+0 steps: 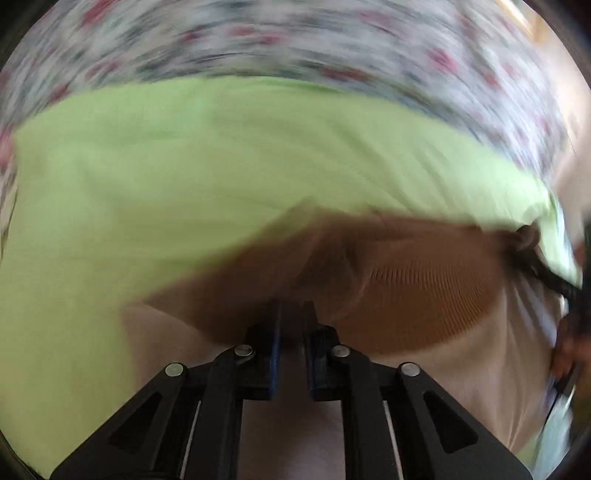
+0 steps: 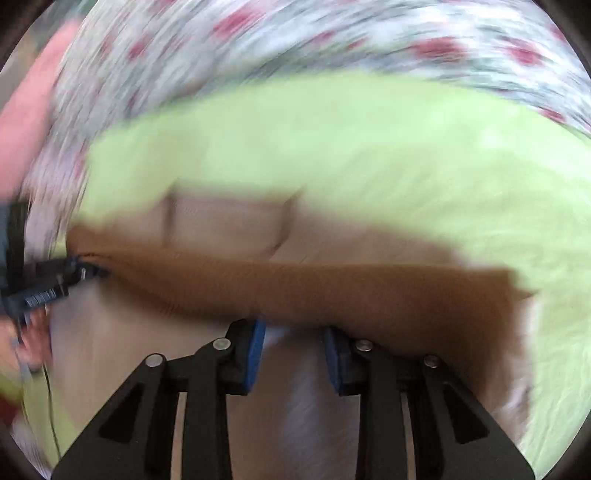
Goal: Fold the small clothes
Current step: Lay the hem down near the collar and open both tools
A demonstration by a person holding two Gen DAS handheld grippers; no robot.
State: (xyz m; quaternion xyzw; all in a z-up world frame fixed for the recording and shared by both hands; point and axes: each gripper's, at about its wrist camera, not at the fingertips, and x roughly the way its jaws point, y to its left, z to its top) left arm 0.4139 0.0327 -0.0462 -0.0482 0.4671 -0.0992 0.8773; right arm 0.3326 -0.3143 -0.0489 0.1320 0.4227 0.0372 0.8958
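Brown ribbed knit fills the space just ahead of your left gripper (image 1: 291, 321) in the left wrist view: this is the brown garment (image 1: 406, 295), and a bunched fold of it runs down into the narrow gap between the two fingers, whose jaws stand nearly closed, so you appear to have it pinched there, though blur keeps the contact itself from being sharp. Beyond the garment, farther out from the fingers, a light green cloth (image 1: 184, 166) spreads wide to both sides, and past that a white flowered sheet (image 1: 258, 44) with red blooms curves along the top. Under and beside the fingers you see a pale beige layer (image 1: 461, 369), smooth and lightly creased. Far off to the right of the tool a dark shape shows at the garment's end, too blurred to name. In the right wrist view your right gripper (image 2: 293, 350) stands with its jaws apart, blue pads (image 2: 256, 354) facing each other across a clear gap with pale fabric showing through; the lower edge of the brown garment (image 2: 332, 291) lies across just ahead of the fingertips, and you cannot tell whether either pad touches it. The garment stretches as a long band to the left, where your left gripper (image 2: 74, 273) meets its end. A beige pocket-like panel (image 2: 225, 221) sits beyond the band, then the green cloth (image 2: 406, 166) and the flowered sheet (image 2: 295, 33).
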